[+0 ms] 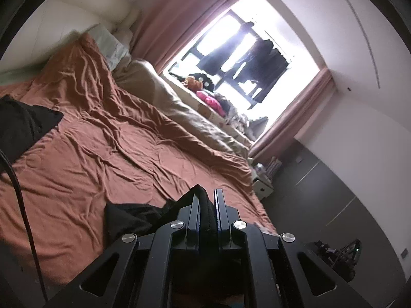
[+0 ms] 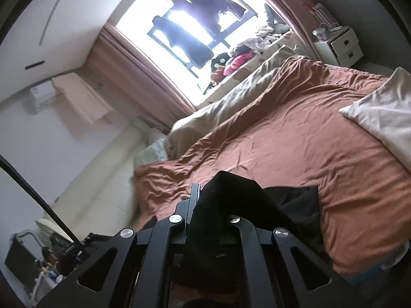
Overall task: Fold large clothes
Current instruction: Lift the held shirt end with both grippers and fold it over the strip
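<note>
Between my left gripper's [image 1: 207, 200] closed jaws sits a seam of the black garment [image 1: 138, 214]; my right gripper [image 2: 205, 195] is clamped on another edge, cloth draped over one finger. The garment trails down onto the rust-coloured bedspread [image 1: 123, 154]. It looks soft, light and limp, so I judge seams and corners the best holds. My own linkages hide its middle, so I cannot tell its shape.
</note>
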The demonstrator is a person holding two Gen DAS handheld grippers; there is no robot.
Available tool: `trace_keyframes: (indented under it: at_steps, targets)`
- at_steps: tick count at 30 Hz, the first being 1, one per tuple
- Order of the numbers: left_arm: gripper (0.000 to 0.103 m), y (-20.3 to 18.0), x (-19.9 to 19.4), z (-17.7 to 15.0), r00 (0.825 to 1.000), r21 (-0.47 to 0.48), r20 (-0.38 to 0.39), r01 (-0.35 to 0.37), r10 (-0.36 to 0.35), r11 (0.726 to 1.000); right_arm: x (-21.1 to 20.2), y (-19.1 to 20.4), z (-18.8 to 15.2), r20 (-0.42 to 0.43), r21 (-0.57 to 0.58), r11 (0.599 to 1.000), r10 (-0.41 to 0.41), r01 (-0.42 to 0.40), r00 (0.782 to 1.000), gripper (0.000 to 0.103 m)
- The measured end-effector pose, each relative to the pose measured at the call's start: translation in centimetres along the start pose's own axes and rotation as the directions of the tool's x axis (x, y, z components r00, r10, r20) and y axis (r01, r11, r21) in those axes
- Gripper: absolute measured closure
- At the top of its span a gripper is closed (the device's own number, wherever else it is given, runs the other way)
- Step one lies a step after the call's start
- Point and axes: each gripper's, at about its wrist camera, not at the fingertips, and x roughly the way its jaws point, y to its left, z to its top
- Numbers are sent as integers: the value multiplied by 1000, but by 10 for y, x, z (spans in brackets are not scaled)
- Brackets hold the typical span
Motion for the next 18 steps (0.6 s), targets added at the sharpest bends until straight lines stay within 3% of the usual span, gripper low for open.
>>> trace_keyframes:
  at_steps: [9, 18]
  targets:
    - [94, 38, 91, 17, 995, -4, -75, -67, 66, 998, 89, -6, 26, -68, 27, 995, -97, 99, 993, 100]
    - [94, 96, 173, 0, 969, -34, -194, -164, 154, 986, 165, -34, 25, -193, 63, 976, -193, 209, 962, 97]
